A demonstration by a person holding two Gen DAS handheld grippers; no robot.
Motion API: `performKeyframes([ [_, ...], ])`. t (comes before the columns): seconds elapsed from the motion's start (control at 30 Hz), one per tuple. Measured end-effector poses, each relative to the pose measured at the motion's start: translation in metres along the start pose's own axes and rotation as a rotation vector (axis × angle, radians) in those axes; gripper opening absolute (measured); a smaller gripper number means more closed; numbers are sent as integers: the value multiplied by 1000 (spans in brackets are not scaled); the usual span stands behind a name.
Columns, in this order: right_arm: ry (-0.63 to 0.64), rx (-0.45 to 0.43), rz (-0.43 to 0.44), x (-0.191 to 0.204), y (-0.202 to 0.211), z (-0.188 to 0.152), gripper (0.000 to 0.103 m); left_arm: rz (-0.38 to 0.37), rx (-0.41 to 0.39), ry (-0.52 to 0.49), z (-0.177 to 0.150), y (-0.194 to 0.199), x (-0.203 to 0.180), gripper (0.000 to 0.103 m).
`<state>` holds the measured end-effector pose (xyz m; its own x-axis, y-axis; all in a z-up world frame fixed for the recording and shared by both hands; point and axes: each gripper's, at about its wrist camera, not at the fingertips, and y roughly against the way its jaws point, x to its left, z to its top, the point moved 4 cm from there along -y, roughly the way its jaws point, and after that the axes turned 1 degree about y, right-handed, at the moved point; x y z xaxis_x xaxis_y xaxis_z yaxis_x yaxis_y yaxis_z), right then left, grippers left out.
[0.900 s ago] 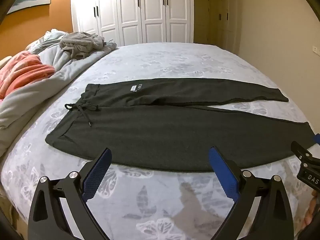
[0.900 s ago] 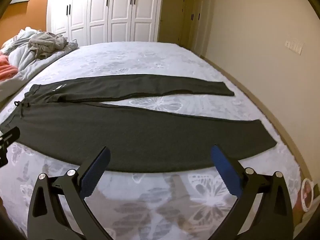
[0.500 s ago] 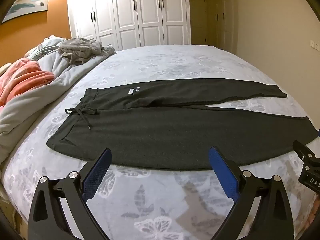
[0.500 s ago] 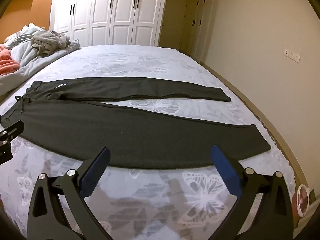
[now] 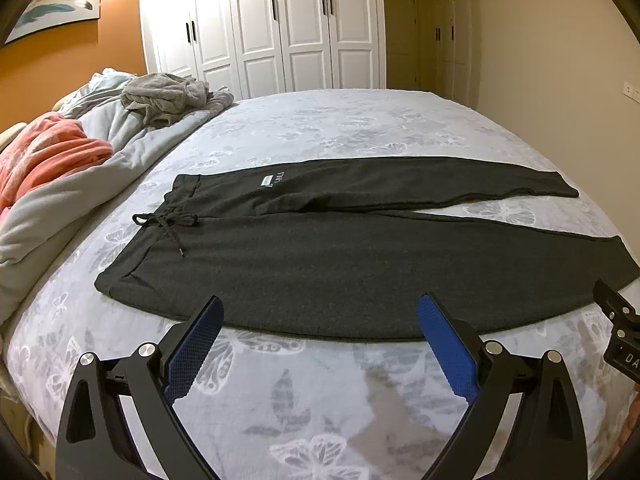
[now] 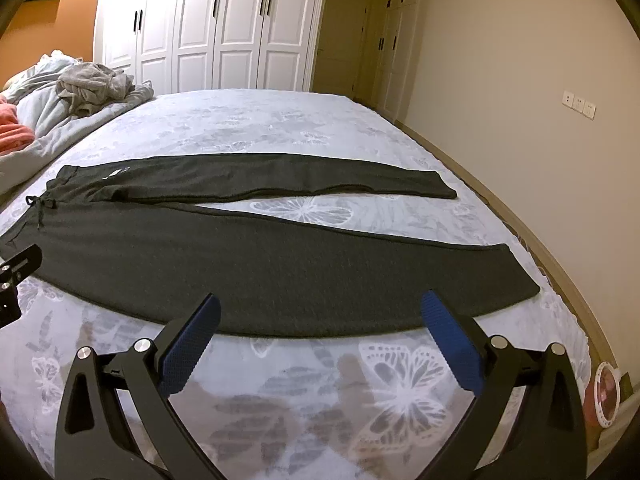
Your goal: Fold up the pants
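The dark grey sweatpants point(image 5: 352, 264) lie spread flat on the butterfly-print bedspread point(image 5: 304, 392), long axis crosswise to both grippers (waistband nearer the left). Left gripper point(image 5: 318, 344) and right gripper point(image 6: 320, 340) hover just short of the near leg, jaws wide apart, empty.

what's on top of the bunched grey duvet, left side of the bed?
A crumpled grey garment sits on the grey duvet, and an orange-pink blanket lies against its near end. Anything beneath those folds is covered.
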<state>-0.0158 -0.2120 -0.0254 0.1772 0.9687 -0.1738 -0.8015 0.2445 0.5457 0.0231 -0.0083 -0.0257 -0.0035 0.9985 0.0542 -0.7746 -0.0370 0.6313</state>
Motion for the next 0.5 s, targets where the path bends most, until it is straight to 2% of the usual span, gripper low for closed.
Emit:
performKeyframes([
  [0.5, 0, -2, 1, 1, -1, -1, 98, 5, 1, 2, 0, 1, 3, 95],
])
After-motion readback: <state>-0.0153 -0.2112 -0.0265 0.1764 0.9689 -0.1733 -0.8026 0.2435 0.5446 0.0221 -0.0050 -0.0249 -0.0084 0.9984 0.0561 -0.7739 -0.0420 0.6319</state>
